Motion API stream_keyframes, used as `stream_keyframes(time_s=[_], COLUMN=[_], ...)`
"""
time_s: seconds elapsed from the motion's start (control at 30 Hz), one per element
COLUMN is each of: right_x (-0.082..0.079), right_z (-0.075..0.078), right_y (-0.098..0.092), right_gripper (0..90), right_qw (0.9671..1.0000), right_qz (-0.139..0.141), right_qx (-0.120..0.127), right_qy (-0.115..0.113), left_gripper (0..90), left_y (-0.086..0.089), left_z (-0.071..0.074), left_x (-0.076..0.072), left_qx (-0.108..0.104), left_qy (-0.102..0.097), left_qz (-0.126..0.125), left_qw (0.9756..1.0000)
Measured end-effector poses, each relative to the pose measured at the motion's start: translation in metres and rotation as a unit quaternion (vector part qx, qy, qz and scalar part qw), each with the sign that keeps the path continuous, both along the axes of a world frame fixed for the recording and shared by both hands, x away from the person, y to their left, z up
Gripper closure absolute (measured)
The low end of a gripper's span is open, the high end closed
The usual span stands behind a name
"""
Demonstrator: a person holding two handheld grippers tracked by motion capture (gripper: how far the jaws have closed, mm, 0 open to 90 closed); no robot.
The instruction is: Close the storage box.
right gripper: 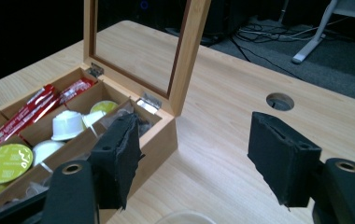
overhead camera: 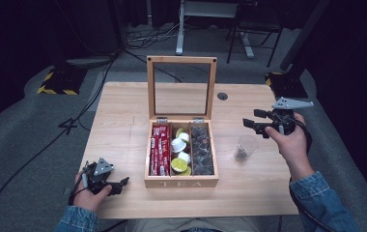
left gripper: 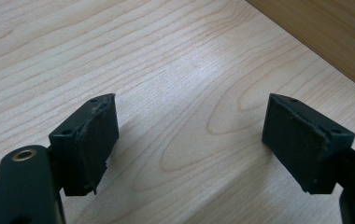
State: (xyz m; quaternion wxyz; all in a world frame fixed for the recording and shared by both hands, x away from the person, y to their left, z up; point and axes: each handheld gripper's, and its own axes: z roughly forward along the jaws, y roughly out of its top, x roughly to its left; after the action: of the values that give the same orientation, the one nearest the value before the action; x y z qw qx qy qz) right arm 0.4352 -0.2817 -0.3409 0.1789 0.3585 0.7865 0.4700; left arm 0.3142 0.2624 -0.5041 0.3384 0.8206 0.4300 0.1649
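Denim sleeves (overhead camera: 326, 198) come in at the bottom edge of the high view, one hand per gripper. Left gripper (overhead camera: 119, 186) sits low at the near-left corner of the table (overhead camera: 123, 111), just left of the tea box (overhead camera: 181, 182), jaws pointing toward the box front. Its own view: both jaws wide apart, nothing btwn them, bare wood grain underneath, box wall crossing the top-right corner. Right gripper (overhead camera: 253, 124) is held up off the table on the right side, jaws pointing left toward the box, grey plate on top. Its jaws stand fairly wide w/ nothing between; pads look frayed at the edges. Clear plastic cup (overhead camera: 245, 147) stands upright on the table just below and slightly left of that gripper, apart from it, near the box's right wall; something dark sits in its bottom, can't tell what exactly. Cup rim just peeks in at the bottom of the right gripper view. Box is open, glass lid (overhead camera: 181, 89) standing upright at the back. Three compartments: left w/ red packets (overhead camera: 160, 150), middle w/ white and lime-green capsules (overhead camera: 180, 152), right w/ dark small items (overhead camera: 202, 150), too small to ID. Round cable hole (overhead camera: 222, 96) in the table, right of the lid.
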Motion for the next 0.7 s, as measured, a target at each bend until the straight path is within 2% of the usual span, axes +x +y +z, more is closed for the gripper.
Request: stream_keyframes(time_s=[0.27, 0.47, 0.7], right_x=[0.019, 0.031, 0.054], right_z=[0.016, 0.026, 0.036], right_y=[0.013, 0.023, 0.042], right_gripper=[34.5, 34.8, 36.5], right_qw=[0.9997, 0.9994, 0.9989], right_qz=[0.016, 0.025, 0.031], right_qx=[0.014, 0.015, 0.021], right_qy=[-0.007, -0.016, -0.027], left_gripper=[18.9, 19.0, 19.0], left_y=[0.000, 0.000, 0.000], left_z=[0.000, 0.000, 0.000], left_x=[0.000, -0.001, -0.001], left_qx=[0.001, 0.000, 0.000], left_qy=[-0.001, 0.000, 0.000], left_qz=[0.000, 0.000, 0.000], left_qw=[1.0000, 1.0000, 1.0000])
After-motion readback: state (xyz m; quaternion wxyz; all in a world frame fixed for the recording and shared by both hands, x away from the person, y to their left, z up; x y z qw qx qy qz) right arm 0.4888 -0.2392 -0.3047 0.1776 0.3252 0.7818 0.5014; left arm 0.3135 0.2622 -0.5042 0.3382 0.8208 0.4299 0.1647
